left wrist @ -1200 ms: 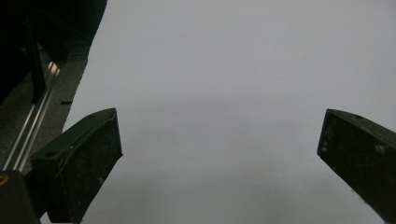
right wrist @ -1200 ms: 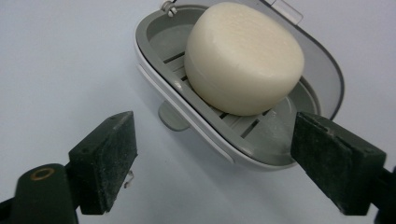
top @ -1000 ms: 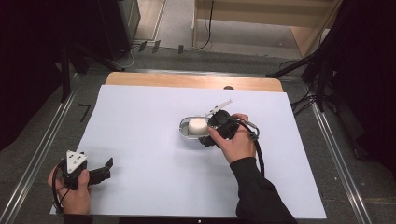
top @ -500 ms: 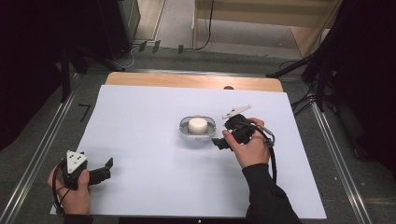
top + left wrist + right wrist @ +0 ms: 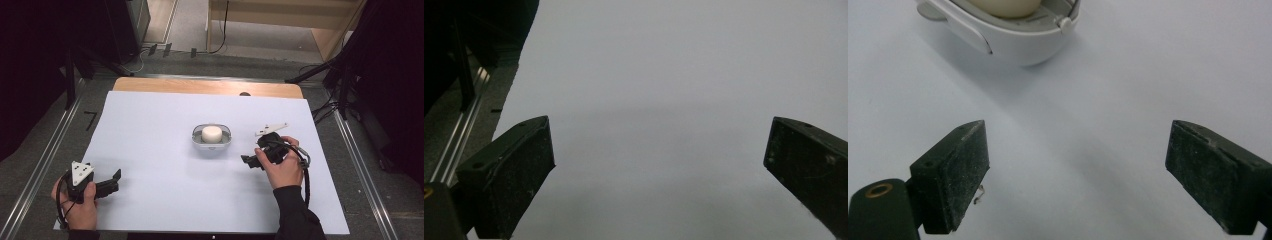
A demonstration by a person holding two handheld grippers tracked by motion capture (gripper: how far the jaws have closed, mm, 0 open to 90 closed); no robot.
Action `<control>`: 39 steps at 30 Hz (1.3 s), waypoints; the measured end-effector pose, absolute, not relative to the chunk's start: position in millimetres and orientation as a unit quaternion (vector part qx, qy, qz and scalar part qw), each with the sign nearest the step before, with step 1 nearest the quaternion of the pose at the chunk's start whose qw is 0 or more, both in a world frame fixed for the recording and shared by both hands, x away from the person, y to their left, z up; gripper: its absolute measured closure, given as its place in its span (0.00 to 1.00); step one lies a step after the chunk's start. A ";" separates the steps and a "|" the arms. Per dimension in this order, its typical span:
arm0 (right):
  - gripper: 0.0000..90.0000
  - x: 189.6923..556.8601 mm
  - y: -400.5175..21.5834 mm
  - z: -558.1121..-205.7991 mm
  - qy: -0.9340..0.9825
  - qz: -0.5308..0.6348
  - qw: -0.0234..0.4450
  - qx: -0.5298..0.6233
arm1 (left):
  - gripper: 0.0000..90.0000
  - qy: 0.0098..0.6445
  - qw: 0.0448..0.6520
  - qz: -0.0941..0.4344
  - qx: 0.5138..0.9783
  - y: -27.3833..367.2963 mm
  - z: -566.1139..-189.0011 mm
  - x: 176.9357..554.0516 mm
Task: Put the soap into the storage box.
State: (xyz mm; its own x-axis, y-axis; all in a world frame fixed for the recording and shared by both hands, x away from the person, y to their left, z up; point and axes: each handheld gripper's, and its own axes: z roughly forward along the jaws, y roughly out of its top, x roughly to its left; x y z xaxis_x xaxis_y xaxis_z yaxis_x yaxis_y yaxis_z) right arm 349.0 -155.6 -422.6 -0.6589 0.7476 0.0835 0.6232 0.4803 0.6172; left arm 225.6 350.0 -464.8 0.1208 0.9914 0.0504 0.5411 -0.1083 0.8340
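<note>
Two hand-held grippers are mine, one in each hand, over the white sheet on the counter [image 5: 150, 130]. My right hand-held gripper [image 5: 248, 161] sits just right of the small grey dish [image 5: 212, 142], apart from it, its jaws opening with nothing between them; in the right gripper view the dish's rim lies ahead of the pads with bare sheet between. A white round puck [image 5: 212, 133] rests inside the dish near the middle of the sheet. My left hand-held gripper [image 5: 116, 178] stays low at the near left corner, jaws spread wide and empty, well apart from the dish
</note>
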 end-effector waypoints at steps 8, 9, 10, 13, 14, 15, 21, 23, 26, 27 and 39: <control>0.09 338.9 -174.3 -430.8 0.847 0.320 0.108 0.411 | 0.00 0.574 0.339 0.332 0.667 349.9 -464.8 225.6; 0.09 337.5 -176.9 -431.8 0.847 0.318 0.110 0.411 | 0.00 0.574 0.339 0.332 0.667 349.8 -464.8 225.6; 0.08 334.6 -181.6 -434.4 0.845 0.319 0.113 0.414 | 0.00 0.574 0.338 0.332 0.667 349.8 -464.8 225.7; 0.08 331.8 -186.7 -436.8 0.844 0.320 0.112 0.416 | 0.00 0.574 0.338 0.332 0.668 349.8 -464.8 225.8; 0.08 329.2 -192.7 -439.2 0.843 0.322 0.107 0.417 | 0.00 0.574 0.338 0.332 0.668 349.8 -464.8 225.8; 0.08 329.2 -192.7 -439.2 0.843 0.322 0.107 0.417 | 0.00 0.574 0.337 0.332 0.668 349.8 -464.8 225.8; 0.08 320.3 -212.4 -449.8 0.832 0.328 0.110 0.433 | 0.00 0.573 0.333 0.333 0.671 348.7 -465.0 226.2; 0.08 317.8 -219.0 -453.0 0.829 0.329 0.109 0.438 | 0.00 0.573 0.333 0.332 0.671 348.6 -465.0 226.3; 0.08 314.5 -229.9 -454.2 0.822 0.335 0.110 0.447 | 0.00 0.574 0.332 0.332 0.671 348.7 -465.0 226.6; 0.08 312.6 -235.4 -453.2 0.818 0.337 0.112 0.453 | 0.00 0.574 0.332 0.332 0.671 348.7 -465.0 226.5; 0.08 292.9 -267.0 -455.5 0.801 0.351 0.123 0.469 | 0.00 0.574 0.333 0.332 0.670 348.9 -465.0 226.5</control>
